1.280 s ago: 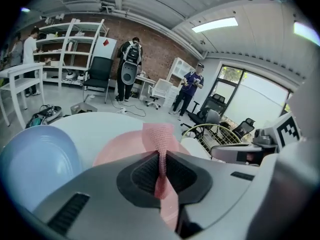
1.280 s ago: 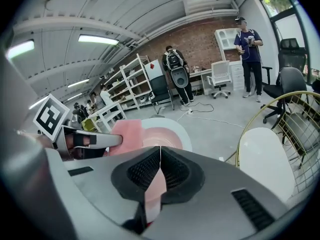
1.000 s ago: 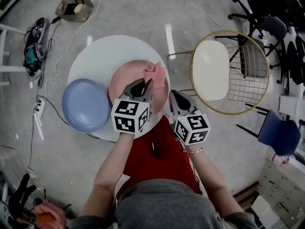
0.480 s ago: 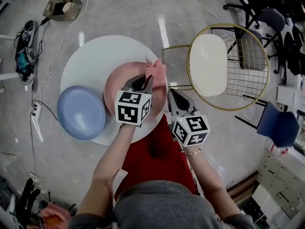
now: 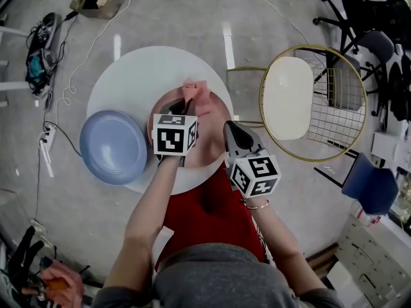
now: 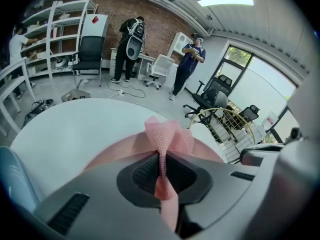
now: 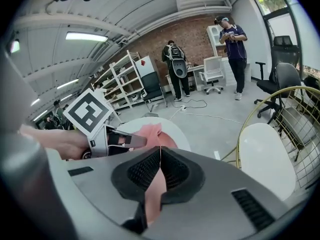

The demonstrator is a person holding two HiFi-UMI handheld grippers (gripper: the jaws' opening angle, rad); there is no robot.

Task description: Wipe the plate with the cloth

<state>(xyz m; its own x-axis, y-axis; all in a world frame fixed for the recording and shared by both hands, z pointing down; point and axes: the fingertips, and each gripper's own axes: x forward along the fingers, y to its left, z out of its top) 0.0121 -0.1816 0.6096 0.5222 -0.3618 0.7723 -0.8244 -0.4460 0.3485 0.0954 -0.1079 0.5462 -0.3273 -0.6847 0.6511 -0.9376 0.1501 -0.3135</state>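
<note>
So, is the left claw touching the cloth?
Touching. The left gripper view shows the left claw shut on the pink cloth, with the mesh pinched between its jaws.

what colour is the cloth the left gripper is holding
Pink, with a fine mesh weave. The cloth shows best in the left gripper view.

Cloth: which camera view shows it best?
Left gripper view: the cloth fills the centre, pinched in the left gripper and bunched above the plate. Head view shows only a small pink bunch beyond that gripper. Right gripper view catches just a bit behind the left gripper.
</note>
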